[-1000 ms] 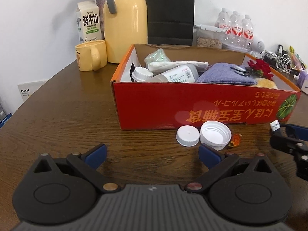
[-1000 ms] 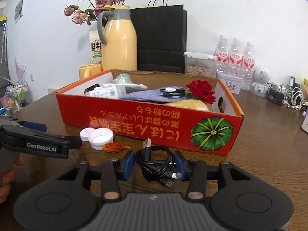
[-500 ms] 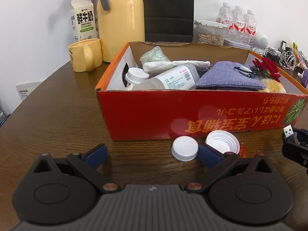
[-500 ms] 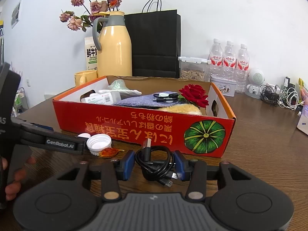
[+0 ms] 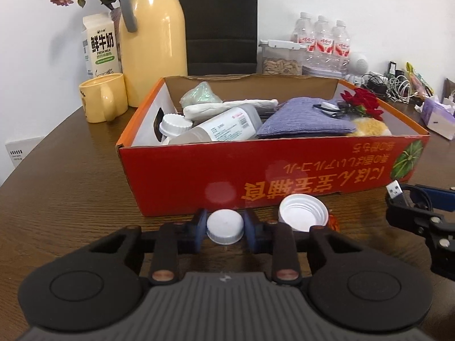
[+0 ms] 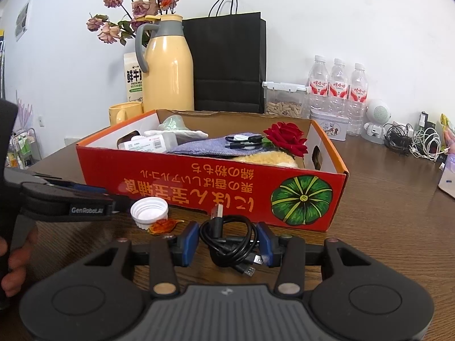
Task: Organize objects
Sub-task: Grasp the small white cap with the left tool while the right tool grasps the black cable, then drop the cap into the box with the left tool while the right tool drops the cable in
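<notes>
A small white cap (image 5: 225, 224) lies on the wooden table in front of the red cardboard box (image 5: 273, 176). My left gripper (image 5: 225, 229) is closing on this cap, and both blue pads touch its sides. A larger white cap (image 5: 303, 211) lies mouth up just right of it, beside an orange wrapper (image 6: 163, 225). My right gripper (image 6: 227, 241) is shut on a coiled black USB cable (image 6: 227, 231) near the box's front wall. The box holds a white bottle (image 5: 216, 130), a purple cloth (image 5: 304, 120) and a red rose (image 6: 285, 137).
Behind the box stand a yellow thermos (image 5: 153, 37), a yellow mug (image 5: 102, 101), a milk carton (image 5: 101, 47), a black paper bag (image 6: 227, 62) and water bottles (image 6: 337, 85). Tangled chargers (image 6: 412, 140) lie at the far right. A hand (image 6: 17, 255) holds the left gripper.
My left gripper shifted to centre on the small white cap, and its jaws came in from wide open onto it. The right gripper kept still with the cable.
</notes>
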Demonstrator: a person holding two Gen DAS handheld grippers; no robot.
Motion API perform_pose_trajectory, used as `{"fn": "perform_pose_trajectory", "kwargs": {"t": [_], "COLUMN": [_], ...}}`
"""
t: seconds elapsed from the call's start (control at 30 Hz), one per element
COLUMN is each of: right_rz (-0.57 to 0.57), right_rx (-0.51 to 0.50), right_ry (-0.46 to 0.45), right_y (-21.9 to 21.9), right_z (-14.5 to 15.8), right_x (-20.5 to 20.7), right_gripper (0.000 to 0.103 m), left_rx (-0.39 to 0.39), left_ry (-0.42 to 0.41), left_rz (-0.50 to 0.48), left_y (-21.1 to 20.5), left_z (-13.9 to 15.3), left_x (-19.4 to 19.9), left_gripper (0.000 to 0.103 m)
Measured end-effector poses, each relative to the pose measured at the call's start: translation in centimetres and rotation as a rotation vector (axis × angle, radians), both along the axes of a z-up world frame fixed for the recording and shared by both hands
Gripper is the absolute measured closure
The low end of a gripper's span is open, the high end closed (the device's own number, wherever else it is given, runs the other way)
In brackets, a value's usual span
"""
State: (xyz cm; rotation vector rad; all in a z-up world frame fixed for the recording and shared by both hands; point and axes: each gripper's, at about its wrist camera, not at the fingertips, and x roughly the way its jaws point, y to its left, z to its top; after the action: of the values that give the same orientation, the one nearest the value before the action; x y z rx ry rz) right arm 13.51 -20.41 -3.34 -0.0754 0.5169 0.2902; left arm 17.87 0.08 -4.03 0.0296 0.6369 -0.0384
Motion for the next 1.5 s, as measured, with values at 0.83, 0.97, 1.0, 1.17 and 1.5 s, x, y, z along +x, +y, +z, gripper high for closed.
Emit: {"fn": "perform_pose_trajectory", "kwargs": {"t": [0.83, 0.97, 1.0, 1.17, 1.5], "right_rz": [0.016, 0.014, 0.013, -0.007, -0.017], "right_rx": [0.070, 0.063, 0.063, 0.079, 0.064], "right_ry": [-0.199, -0.235, -0.239, -0.220, -0.147], "right_y": [-0.1, 0.8, 1.1, 2.2, 2.5], "right_z": [6.7, 8.3, 8.6, 8.4, 4.9], "right_x": [2.4, 4.5, 5.0, 8.6, 12.2], "right_gripper": [0.060, 0.060, 0.060, 0.060, 0.060], "left_rx": [-0.064, -0.063, -0.065, -0.079, -0.098], "left_ry": [-0.276, -0.287, -0.290, -0.294, -0.229], "left_rz": [-0.028, -0.002, 0.007, 0.071, 0.116], "left_y": [-1.7, -2.0, -2.0, -1.5, 0.1], "left_z": [6.6, 7.3, 7.5, 7.8, 6.1], "left_x": [-1.7, 0.6, 1.2, 4.8, 8.6], "left_gripper": [0.074, 0.074, 0.074, 0.074, 0.074]}}
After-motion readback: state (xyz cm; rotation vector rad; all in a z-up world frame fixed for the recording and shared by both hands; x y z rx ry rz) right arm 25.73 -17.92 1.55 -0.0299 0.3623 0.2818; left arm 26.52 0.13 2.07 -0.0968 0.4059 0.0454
